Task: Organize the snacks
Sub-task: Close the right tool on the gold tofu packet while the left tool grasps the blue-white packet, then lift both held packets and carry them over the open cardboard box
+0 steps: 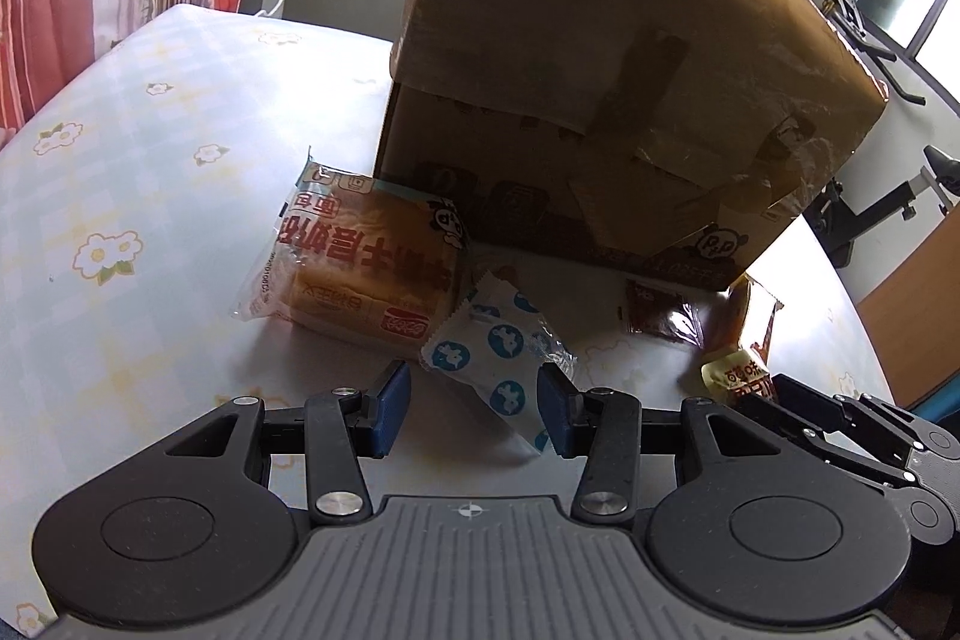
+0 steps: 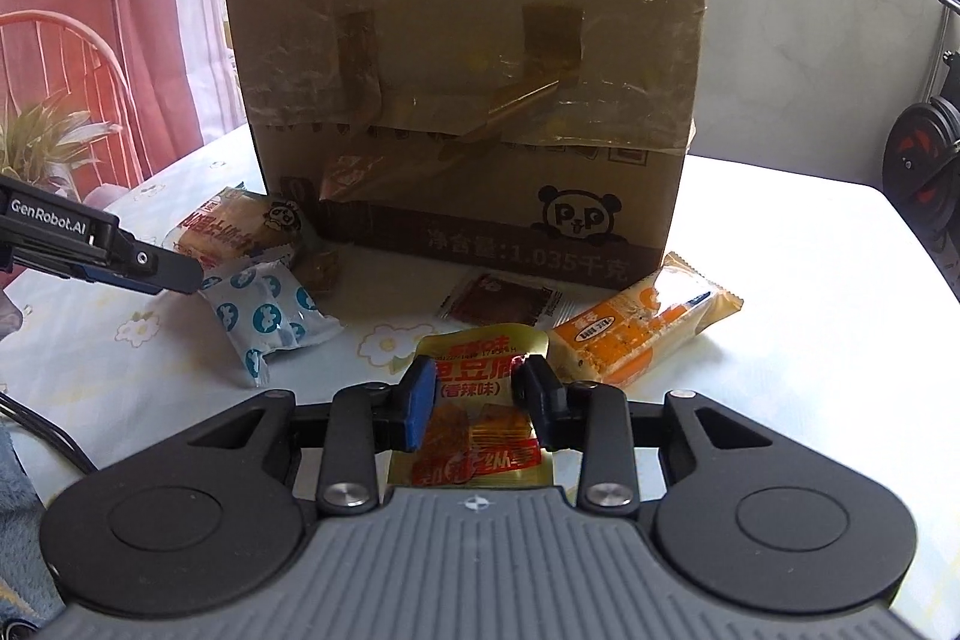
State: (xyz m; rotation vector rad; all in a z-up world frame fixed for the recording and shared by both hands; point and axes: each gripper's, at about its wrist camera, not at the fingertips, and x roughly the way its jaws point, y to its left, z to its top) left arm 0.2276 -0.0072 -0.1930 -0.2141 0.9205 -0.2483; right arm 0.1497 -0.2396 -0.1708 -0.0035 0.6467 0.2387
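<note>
In the left wrist view, the left gripper (image 1: 474, 412) stands half open at lower centre, a white packet with blue dots (image 1: 498, 346) between its pads, contact unclear. A bread pack (image 1: 366, 274) lies centre-left against the cardboard box (image 1: 600, 70).

Only the right wrist view shows the right gripper (image 2: 477, 400) clamped on a yellow tofu snack pouch (image 2: 480, 424) at lower centre, and the whole orange wafer pack (image 2: 642, 328) at right.

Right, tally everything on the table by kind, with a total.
Bread pack: 1
Blue-spotted white packet: 1
Dark brown sachet: 1
Orange packet: 1
Yellow tofu packet: 1
Small brown piece: 1
Cardboard box: 1
Total: 7
</note>
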